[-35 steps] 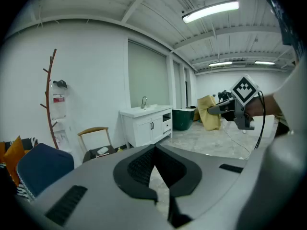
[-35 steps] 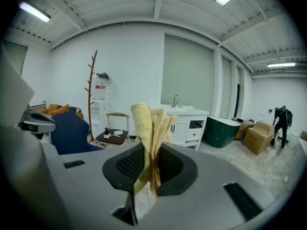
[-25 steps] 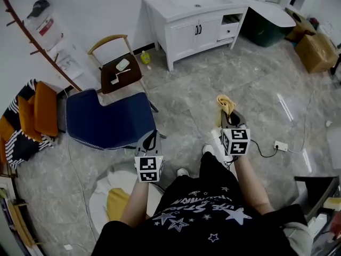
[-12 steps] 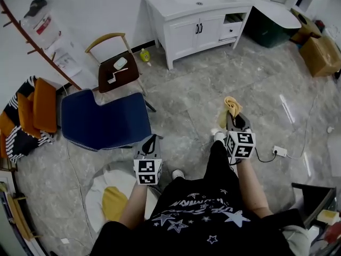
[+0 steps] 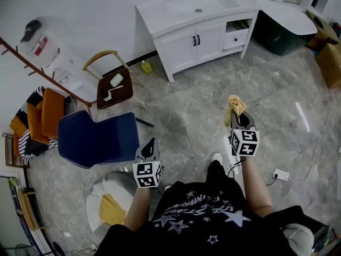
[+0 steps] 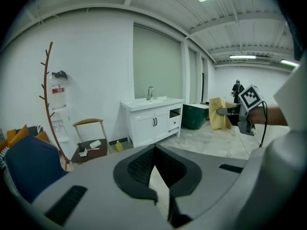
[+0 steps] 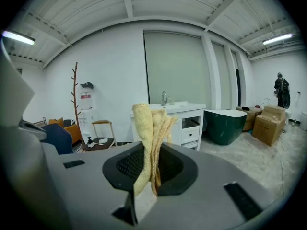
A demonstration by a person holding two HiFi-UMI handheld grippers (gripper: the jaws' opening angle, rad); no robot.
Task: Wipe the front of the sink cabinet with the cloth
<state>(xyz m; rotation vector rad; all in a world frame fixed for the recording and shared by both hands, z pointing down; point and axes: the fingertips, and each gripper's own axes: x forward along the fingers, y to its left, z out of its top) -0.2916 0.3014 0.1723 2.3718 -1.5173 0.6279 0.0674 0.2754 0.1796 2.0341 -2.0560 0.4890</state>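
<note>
Sink cabinet point(image 5: 194, 39) nearer | cloth point(image 7: 151, 138) pinched upright between jaws of right gripper point(image 5: 238, 119)

Grey marbled floor point(image 5: 192, 105), white walls point(image 5: 80, 20), blue armchair point(image 5: 98, 137), wooden chair point(image 5: 114, 87), dark green tub point(image 5: 279, 37).

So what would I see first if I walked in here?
The yellow cloth pops out first, pinched in the right tool held out in front of the person. Then the white sink cabinet straight ahead, and the big blue chair on the left.
</note>
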